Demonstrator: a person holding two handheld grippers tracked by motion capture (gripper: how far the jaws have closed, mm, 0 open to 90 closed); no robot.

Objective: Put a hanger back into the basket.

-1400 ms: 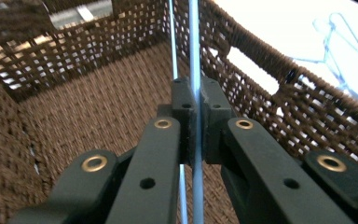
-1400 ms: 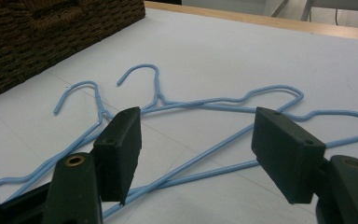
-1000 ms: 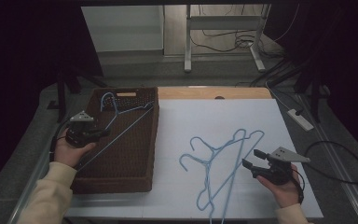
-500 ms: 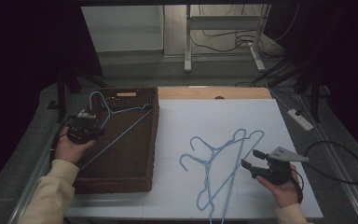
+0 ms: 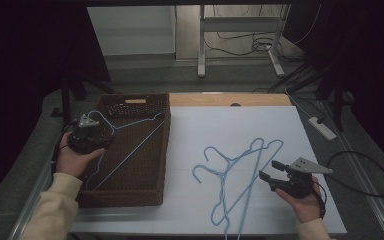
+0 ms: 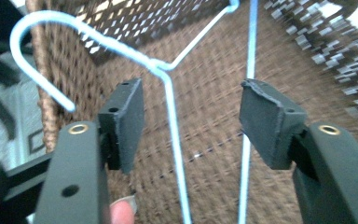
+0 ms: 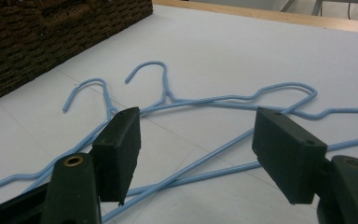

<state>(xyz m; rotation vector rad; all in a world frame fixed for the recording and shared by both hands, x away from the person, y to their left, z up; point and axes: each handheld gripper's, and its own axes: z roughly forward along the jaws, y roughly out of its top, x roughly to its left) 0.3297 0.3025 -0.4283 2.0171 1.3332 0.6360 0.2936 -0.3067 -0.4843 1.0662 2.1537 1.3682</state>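
A dark brown wicker basket (image 5: 125, 197) stands on the table's left side. A light blue wire hanger (image 5: 130, 155) lies inside it, hook at the far left rim. My left gripper (image 5: 89, 131) hovers over that rim and is open. In the left gripper view the hanger's neck (image 6: 161, 67) and one wire run between my left gripper's (image 6: 193, 116) pads without touching them. Two more blue hangers (image 5: 235, 175) lie crossed on the white tabletop. My right gripper (image 5: 269, 170) is open just to their right; in the right gripper view the hangers (image 7: 168, 95) lie beyond my right gripper (image 7: 205, 154).
The white table surface (image 5: 230, 125) stretches right of the basket. Along the far edge runs a wooden strip (image 5: 220, 100). A power strip (image 5: 322, 127) and cables lie off the right edge. A cable (image 5: 365, 175) trails from the right gripper.
The hanger in the basket has swung left, so its hook now sits at the basket's far left rim by my left gripper. The right gripper has stayed still.
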